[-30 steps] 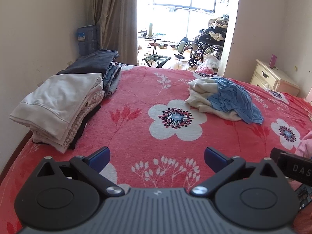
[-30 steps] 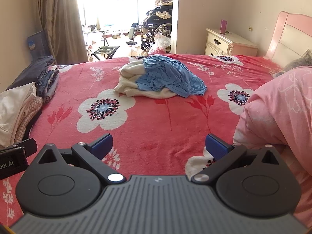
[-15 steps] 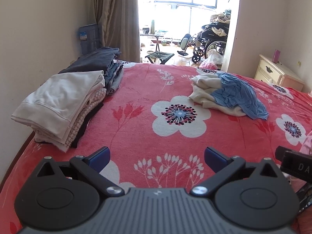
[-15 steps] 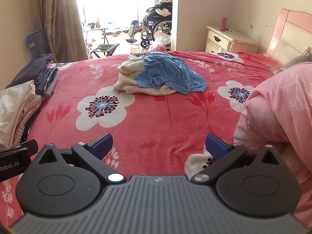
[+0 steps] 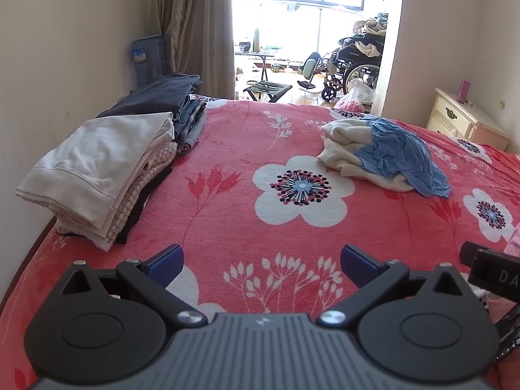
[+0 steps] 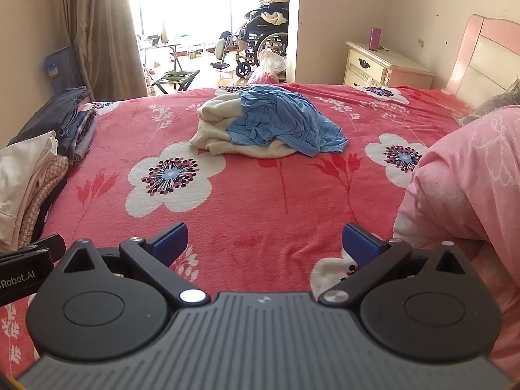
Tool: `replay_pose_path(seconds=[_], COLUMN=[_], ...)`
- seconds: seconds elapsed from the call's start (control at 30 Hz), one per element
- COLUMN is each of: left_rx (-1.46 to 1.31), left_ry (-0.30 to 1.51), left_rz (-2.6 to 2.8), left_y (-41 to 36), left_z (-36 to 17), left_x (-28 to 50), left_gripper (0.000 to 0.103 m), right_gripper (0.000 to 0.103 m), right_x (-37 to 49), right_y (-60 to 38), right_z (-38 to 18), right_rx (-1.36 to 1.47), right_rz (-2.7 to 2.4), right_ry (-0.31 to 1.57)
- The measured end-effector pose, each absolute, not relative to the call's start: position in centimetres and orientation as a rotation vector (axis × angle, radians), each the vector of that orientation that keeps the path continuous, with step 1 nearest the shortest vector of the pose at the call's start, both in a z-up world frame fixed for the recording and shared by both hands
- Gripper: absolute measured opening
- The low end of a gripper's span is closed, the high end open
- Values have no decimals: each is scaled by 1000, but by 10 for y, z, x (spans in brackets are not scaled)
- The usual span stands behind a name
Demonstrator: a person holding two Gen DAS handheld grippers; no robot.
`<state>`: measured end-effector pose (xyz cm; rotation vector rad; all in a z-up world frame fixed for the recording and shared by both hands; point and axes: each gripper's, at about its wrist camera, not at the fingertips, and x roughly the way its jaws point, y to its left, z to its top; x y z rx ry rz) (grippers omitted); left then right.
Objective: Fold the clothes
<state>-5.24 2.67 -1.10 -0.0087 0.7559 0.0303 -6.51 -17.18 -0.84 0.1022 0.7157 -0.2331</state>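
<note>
A crumpled blue garment lies on top of a cream garment in a loose heap in the middle of the red flowered bed. My left gripper is open and empty, above the near part of the bed, well short of the heap. My right gripper is open and empty too, also short of the heap. A stack of folded light clothes and a stack of folded dark clothes sit at the bed's left edge.
A pink quilt is bunched at the right of the bed. A cream nightstand stands by the far wall, beside the pink headboard. A wheelchair stands in the bright doorway. A wall runs along the bed's left side.
Both grippers have moved forward over the bed a little toward the heap and tilted slightly. Both stay open and empty. The clothes have not moved.
</note>
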Motion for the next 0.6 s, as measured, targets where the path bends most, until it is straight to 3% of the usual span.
replay_pose_path(seconds=[0.33, 0.6], left_rx=[1, 66], left_ry=[714, 590], left_rz=[-39, -202], left_y=[14, -36], left_z=[-28, -61], left_x=[-15, 92], left_gripper=[103, 103], right_gripper=[102, 102], right_x=[-48, 29], right_y=[-181, -241], right_z=[-22, -48], right_rx=[98, 120], right_rz=[-219, -219], right_ry=[691, 632])
